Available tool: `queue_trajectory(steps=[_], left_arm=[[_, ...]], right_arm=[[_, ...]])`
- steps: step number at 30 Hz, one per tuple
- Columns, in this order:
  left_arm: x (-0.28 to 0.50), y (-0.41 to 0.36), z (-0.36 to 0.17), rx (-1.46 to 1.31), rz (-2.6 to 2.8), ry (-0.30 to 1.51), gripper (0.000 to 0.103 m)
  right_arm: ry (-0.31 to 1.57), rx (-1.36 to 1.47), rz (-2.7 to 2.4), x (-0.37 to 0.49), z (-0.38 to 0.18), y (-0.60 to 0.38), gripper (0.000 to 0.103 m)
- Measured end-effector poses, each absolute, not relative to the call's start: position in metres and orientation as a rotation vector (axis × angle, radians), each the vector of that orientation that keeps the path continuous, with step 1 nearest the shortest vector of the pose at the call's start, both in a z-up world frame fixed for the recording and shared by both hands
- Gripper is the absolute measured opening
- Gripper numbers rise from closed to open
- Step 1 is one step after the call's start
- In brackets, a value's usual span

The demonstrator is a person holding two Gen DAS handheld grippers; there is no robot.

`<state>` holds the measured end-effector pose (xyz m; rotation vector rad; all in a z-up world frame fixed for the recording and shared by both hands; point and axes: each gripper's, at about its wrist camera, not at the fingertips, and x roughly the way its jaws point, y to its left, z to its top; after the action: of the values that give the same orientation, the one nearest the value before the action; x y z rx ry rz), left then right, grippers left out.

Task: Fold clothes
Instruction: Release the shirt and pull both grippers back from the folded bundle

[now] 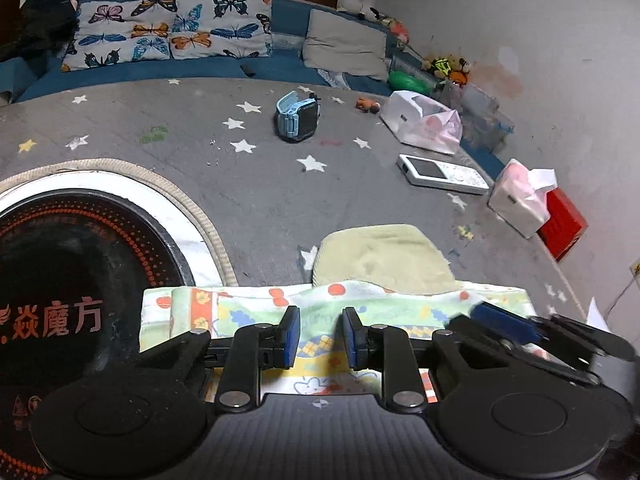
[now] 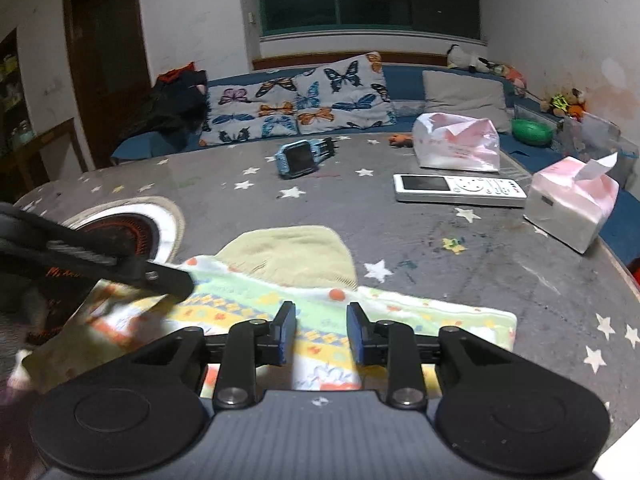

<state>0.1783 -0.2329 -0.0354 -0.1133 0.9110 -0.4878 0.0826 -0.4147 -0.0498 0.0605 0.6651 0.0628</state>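
Note:
A small printed garment (image 1: 248,308) with orange, yellow and green patterns lies flat on the grey star-patterned table, with a pale green ribbed part (image 1: 384,260) at its far side. It also shows in the right wrist view (image 2: 280,300). My left gripper (image 1: 320,336) is open just above the garment's near part, nothing between its blue pads. My right gripper (image 2: 321,332) is open above the same garment, and shows at the right in the left wrist view (image 1: 504,320). The left gripper's arm crosses the left of the right wrist view (image 2: 120,268).
A round black cooktop (image 1: 80,264) is set in the table at left. Farther off lie a blue smartwatch (image 1: 298,116), a white handset (image 1: 442,174), a pink tissue pack (image 1: 520,200), a plastic bag (image 1: 424,122) and a red box (image 1: 564,224). Butterfly cushions (image 1: 172,28) sit behind.

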Motion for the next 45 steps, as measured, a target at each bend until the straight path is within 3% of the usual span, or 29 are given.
queue_trajectory(steps=[27, 30, 38, 40, 45], left_arm=[[0.072, -0.187, -0.031, -0.021, -0.498, 0.845, 0.028], [0.067, -0.182, -0.028, -0.041, -0.491, 0.848, 0.037], [0.045, -0.175, -0.021, -0.001, -0.477, 0.819, 0.052], [0.041, -0.172, -0.02, -0.003, -0.47, 0.823, 0.057], [0.033, -0.16, -0.022, -0.017, -0.444, 0.837, 0.068]], right_arm=[[0.62, -0.084, 0.152, -0.02, -0.046, -0.358, 0.04], [0.621, -0.085, 0.15, -0.025, -0.045, -0.356, 0.05], [0.635, -0.051, 0.141, -0.035, -0.047, -0.352, 0.056], [0.639, -0.046, 0.138, -0.039, -0.047, -0.349, 0.066], [0.647, -0.042, 0.134, -0.047, -0.048, -0.342, 0.076]])
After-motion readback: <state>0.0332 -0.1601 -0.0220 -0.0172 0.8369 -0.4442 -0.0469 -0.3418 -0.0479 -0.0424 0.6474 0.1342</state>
